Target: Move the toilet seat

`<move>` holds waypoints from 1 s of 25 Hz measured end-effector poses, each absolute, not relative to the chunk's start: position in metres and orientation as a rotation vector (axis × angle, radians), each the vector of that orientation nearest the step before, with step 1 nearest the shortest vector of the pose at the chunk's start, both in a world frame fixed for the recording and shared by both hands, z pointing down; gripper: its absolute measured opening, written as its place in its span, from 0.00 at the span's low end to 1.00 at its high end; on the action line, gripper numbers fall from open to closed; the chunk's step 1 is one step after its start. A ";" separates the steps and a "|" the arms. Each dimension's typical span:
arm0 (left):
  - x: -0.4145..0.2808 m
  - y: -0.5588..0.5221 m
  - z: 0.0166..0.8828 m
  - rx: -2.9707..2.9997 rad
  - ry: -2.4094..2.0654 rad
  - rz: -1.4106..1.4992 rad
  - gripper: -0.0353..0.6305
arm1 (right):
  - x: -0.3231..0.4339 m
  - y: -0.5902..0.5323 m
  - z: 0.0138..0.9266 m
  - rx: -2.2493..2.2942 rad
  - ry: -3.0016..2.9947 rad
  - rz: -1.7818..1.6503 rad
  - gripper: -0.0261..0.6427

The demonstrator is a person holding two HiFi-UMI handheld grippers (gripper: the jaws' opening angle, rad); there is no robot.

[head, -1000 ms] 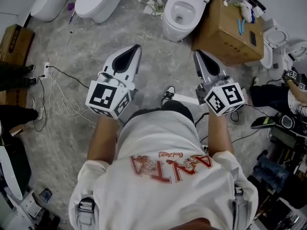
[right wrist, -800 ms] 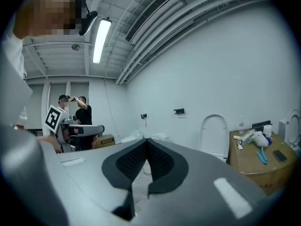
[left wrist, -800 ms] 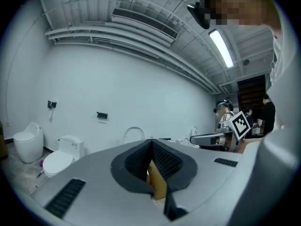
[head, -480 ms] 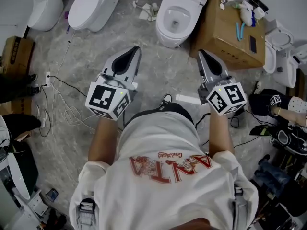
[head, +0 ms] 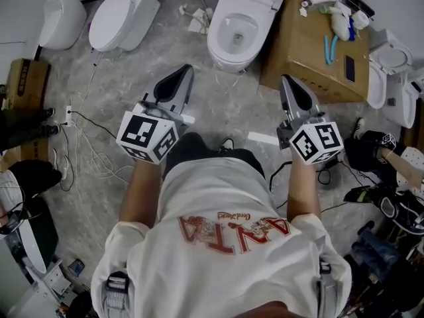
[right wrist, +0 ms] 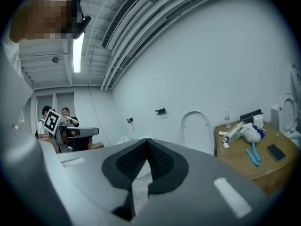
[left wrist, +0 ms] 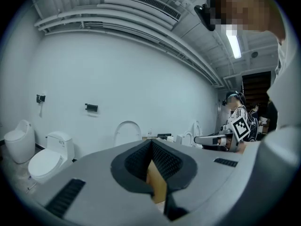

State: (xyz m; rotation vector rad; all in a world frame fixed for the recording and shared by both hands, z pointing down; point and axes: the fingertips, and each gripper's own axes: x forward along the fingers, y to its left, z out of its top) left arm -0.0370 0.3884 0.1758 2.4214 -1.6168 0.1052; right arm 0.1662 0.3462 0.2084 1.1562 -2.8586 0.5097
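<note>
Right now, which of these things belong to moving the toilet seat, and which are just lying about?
For the job: open toilet ahead; left hand-held gripper and right hand-held gripper, both shut and empty.

Lying about: cardboard box, the blue tool and phone on it, closed toilet at the left, white cables on the floor.

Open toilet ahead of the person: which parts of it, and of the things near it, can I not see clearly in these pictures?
- Open toilet: the head view's top edge cuts off its back part.
- Its bowl: behind the shut left gripper in the left gripper view, mostly behind the shut right gripper in the right gripper view.
- Print on the cardboard box: too small to read in the head view.
</note>
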 end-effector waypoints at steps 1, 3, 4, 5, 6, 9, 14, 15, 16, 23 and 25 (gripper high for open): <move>-0.036 0.382 0.176 2.425 -1.611 0.103 0.07 | 0.167 0.341 0.210 1.163 -2.857 0.511 0.04; -0.035 0.370 0.177 2.436 -1.597 0.100 0.07 | 0.168 0.331 0.211 1.179 -2.855 0.509 0.04; -0.034 0.364 0.178 2.444 -1.587 0.097 0.07 | 0.168 0.327 0.211 1.187 -2.854 0.508 0.04; -0.033 0.357 0.180 2.453 -1.573 0.093 0.07 | 0.169 0.323 0.211 1.198 -2.852 0.508 0.04; -0.031 0.349 0.182 2.464 -1.555 0.089 0.07 | 0.171 0.318 0.210 1.212 -2.850 0.513 0.04; -0.030 0.322 0.186 2.491 -1.502 0.076 0.07 | 0.175 0.299 0.205 1.270 -2.840 0.517 0.04; -0.051 0.267 0.196 2.508 -1.435 0.070 0.07 | 0.159 0.254 0.210 1.336 -2.783 0.520 0.04; -0.058 0.256 0.199 2.506 -1.428 0.068 0.07 | 0.152 0.244 0.212 1.337 -2.773 0.527 0.04; -0.065 0.244 0.201 2.502 -1.423 0.065 0.07 | 0.145 0.234 0.214 1.332 -2.764 0.531 0.04; -0.128 0.178 0.242 2.425 -1.340 0.085 0.07 | 0.070 0.157 0.215 1.306 -2.708 0.512 0.04; -0.146 0.160 0.254 2.395 -1.309 0.073 0.07 | 0.049 0.140 0.219 1.290 -2.679 0.494 0.04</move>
